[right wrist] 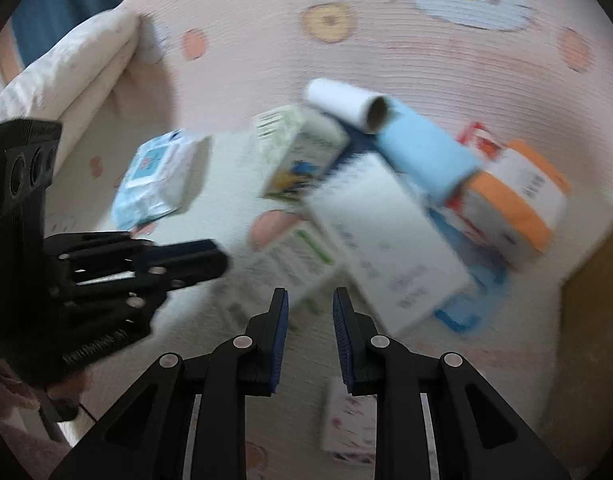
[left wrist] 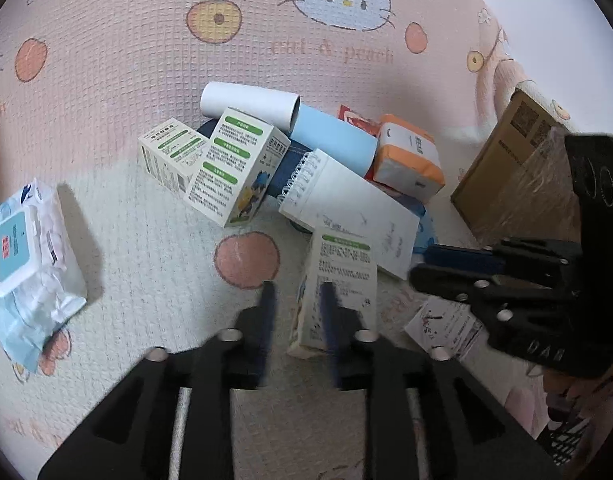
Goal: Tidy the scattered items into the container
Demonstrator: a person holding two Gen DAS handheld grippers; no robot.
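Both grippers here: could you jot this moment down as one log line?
left gripper: open, empty, above green-and-white box | right gripper: open, empty | items: scattered on mat | cardboard box: at right

left gripper (left wrist: 294,292) open, right gripper (right wrist: 308,300) open — empty

cardboard box (left wrist: 510,168) cut off, blurred.

The blanket (left wrist: 126,60) filling the upper frame was waffle-textured cloth, matt and printed. The wet-wipes pack (left wrist: 26,248) at left was glossy crinkled plastic film. The cartons, such as the green-labelled carton (left wrist: 238,168), looked like smooth printed cardboard. The spiral notepad (left wrist: 354,216) had matt paper. The cardboard box (left wrist: 510,164) at right was brown, partly under shiny tape. The left claw (left wrist: 296,288) was matt black plastic.
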